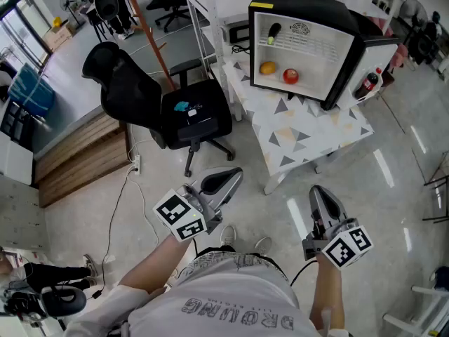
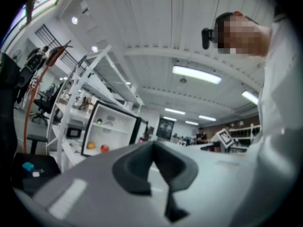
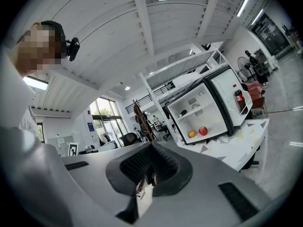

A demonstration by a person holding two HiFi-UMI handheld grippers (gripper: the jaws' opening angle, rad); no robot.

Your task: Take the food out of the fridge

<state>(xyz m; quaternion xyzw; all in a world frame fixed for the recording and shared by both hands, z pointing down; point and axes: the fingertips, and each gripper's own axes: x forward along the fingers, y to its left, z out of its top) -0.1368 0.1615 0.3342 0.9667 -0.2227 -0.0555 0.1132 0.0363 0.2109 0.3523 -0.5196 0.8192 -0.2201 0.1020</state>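
A small black fridge (image 1: pixel 302 4) stands open on a table at the upper right of the head view. On its floor lie an orange (image 1: pixel 268 67) and a red apple (image 1: pixel 290 76); a dark item (image 1: pixel 273 30) rests on the upper shelf. The orange (image 3: pixel 192 133) and apple (image 3: pixel 203 131) also show far off in the right gripper view, and the fridge (image 2: pixel 113 126) in the left gripper view. My left gripper (image 1: pixel 235 175) and right gripper (image 1: pixel 316 191) are held low near the person's body, far from the fridge, both shut and empty.
The fridge door holds a cola bottle (image 1: pixel 370 84). The table (image 1: pixel 309 135) has a triangle-patterned cloth. A black office chair (image 1: pixel 179 111) stands left of it, with a white rack (image 1: pixel 203 20) behind and a cable (image 1: pixel 116 209) across the floor.
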